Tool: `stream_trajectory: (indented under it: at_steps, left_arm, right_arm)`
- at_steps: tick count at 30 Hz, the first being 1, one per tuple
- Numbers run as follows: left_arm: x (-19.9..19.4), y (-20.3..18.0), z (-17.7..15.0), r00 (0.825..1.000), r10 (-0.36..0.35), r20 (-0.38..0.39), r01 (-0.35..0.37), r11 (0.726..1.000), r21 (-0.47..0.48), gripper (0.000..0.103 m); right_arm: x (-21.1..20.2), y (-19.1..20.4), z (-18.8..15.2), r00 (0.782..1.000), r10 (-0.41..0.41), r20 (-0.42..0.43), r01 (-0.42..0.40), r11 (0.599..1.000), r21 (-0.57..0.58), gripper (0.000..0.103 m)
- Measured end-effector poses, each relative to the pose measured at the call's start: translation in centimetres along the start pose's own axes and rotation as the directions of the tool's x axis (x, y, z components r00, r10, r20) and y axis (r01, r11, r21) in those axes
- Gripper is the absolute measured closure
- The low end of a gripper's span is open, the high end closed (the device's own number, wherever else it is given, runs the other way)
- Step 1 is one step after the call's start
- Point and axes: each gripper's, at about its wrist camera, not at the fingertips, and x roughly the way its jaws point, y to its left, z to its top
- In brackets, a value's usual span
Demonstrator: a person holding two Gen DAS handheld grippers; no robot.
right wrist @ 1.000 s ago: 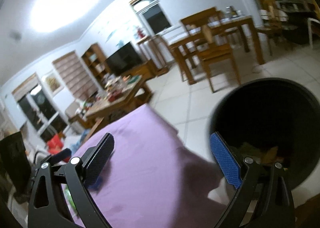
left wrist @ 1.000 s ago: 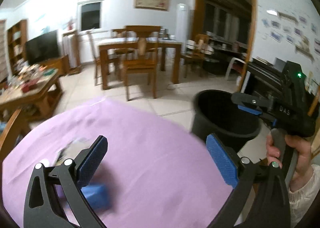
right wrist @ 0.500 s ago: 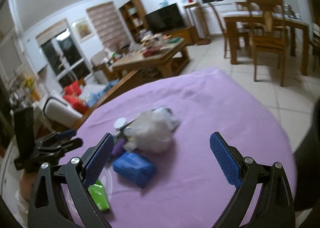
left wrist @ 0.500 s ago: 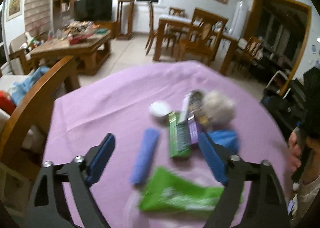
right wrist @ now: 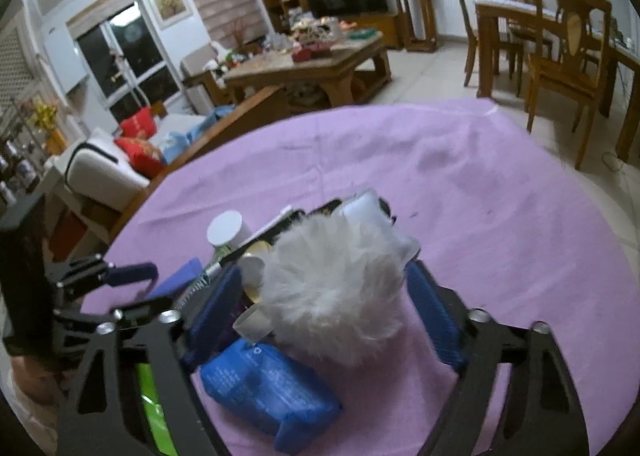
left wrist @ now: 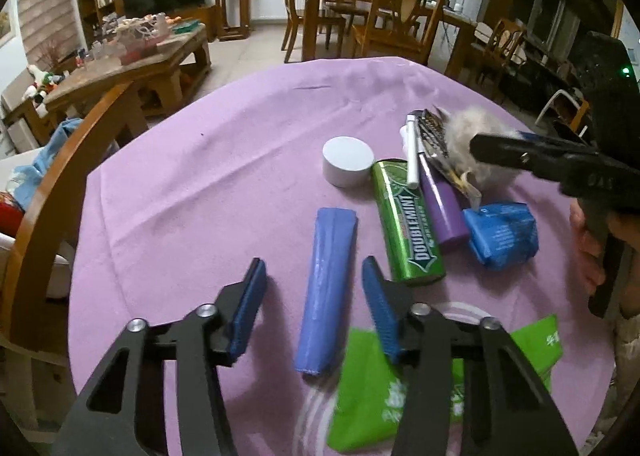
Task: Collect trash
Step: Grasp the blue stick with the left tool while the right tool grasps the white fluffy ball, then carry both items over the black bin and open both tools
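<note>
Left tool (left wrist: pixel 312 296) closing astride blue packet (left wrist: pixel 326 292), unpinched, its length running away from camera.

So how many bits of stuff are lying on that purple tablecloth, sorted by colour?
Blue: 2, the long blue wrapped bar and the crumpled blue packet
Green: 2, the green Doublemint gum pack and the flat green pouch
White: 3, the round white tub, the white pen and the white fluffy ball
Purple: 1, the purple tube
Dark: 1, the dark patterned wrapper
Total: 9
</note>
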Motion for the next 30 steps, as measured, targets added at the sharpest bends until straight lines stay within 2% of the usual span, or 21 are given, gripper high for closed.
stream_trajectory:
  at_steps: [1, 3, 6, 10, 15, 18, 23, 27, 30]
  left_arm:
    - [0.0, 0.1, 0.0, 1.000, 0.022, -0.001, -0.022, 1.000, 0.004, 0.067]
    - [0.0, 0.5, 0.0, 0.998, 0.056, -0.002, -0.056, 0.998, -0.003, 0.083]
    - [-0.2, 1.5, -0.1, 1.000, 0.031, 0.003, -0.031, 0.999, -0.031, 0.087]
    - [-0.7, 2.2, 0.0, 0.999, 0.024, 0.027, -0.022, 0.997, -0.067, 0.091]
    - [-2.8, 2.3, 0.2, 0.992, -0.017, 0.121, 0.029, 0.995, -0.098, 0.091]
    - [-4.3, 1.2, 0.7, 0.984, -0.053, 0.173, 0.068, 0.994, -0.086, 0.091]
    - [-6.6, -2.1, 2.8, 0.957, -0.137, 0.254, 0.153, 0.987, -0.046, 0.091]
    - [-7.0, -5.7, 4.7, 0.936, -0.207, 0.284, 0.217, 0.976, -0.002, 0.091]
    - [-6.5, -10.0, 6.5, 0.915, -0.280, 0.290, 0.277, 0.960, 0.051, 0.091]
  right_arm:
    - [0.6, -0.1, -0.1, 1.000, 0.003, -0.022, -0.003, 1.000, -0.004, 0.039]
    - [1.0, -0.1, -0.4, 0.999, -0.004, -0.036, 0.003, 1.000, -0.015, 0.046]
    - [1.0, -0.1, -0.6, 0.999, -0.005, -0.036, 0.004, 1.000, -0.021, 0.056]
    - [-0.5, -0.5, -0.7, 1.000, 0.022, 0.008, -0.022, 1.000, -0.005, 0.059]
    - [-4.5, -1.1, -1.9, 0.994, 0.056, 0.090, -0.058, 0.998, 0.024, 0.059]
    - [-7.5, -1.9, -2.6, 0.987, 0.068, 0.148, -0.076, 0.996, 0.046, 0.059]
    - [-12.3, -4.4, -3.9, 0.969, 0.062, 0.239, -0.087, 0.991, 0.097, 0.059]
    - [-15.9, -7.7, -5.3, 0.955, 0.020, 0.296, -0.068, 0.986, 0.151, 0.059]
    - [-18.9, -11.0, -6.6, 0.939, -0.044, 0.341, -0.027, 0.979, 0.200, 0.059]
